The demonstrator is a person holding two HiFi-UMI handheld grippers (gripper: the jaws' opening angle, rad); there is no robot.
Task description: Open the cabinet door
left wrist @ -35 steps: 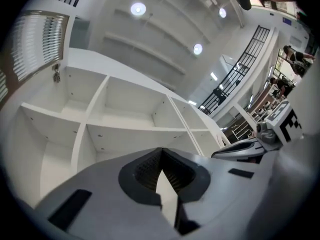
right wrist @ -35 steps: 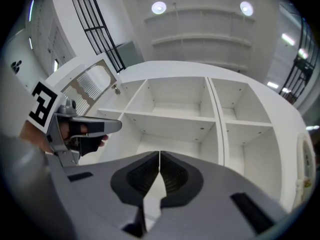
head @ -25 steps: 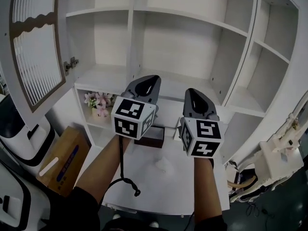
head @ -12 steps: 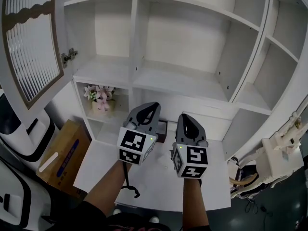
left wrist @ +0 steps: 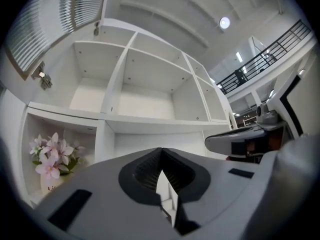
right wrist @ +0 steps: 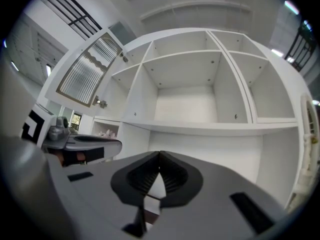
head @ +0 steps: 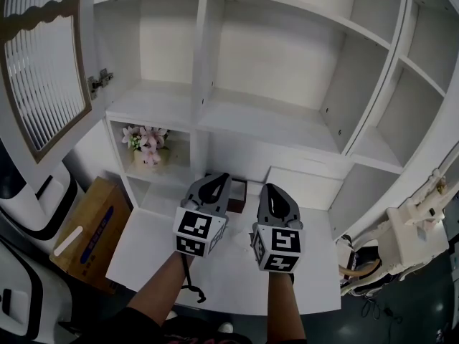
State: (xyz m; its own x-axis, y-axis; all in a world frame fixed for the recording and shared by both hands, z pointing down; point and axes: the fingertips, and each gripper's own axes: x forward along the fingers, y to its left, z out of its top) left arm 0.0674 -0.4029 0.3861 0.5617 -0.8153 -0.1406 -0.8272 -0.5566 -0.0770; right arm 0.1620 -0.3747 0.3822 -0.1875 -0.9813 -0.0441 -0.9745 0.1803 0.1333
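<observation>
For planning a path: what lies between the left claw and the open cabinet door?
Head view: pink flowers in a low cubby, between left claw and door.

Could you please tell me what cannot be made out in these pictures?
- Dark box: head view, mostly hidden behind the left gripper.
- Cabinet door: head view, cut off by the top and left edges; no handle shows.
- Flower pot print: left gripper view, covered by the gripper's body.
- Cardboard box label: head view, too small to read.
</observation>
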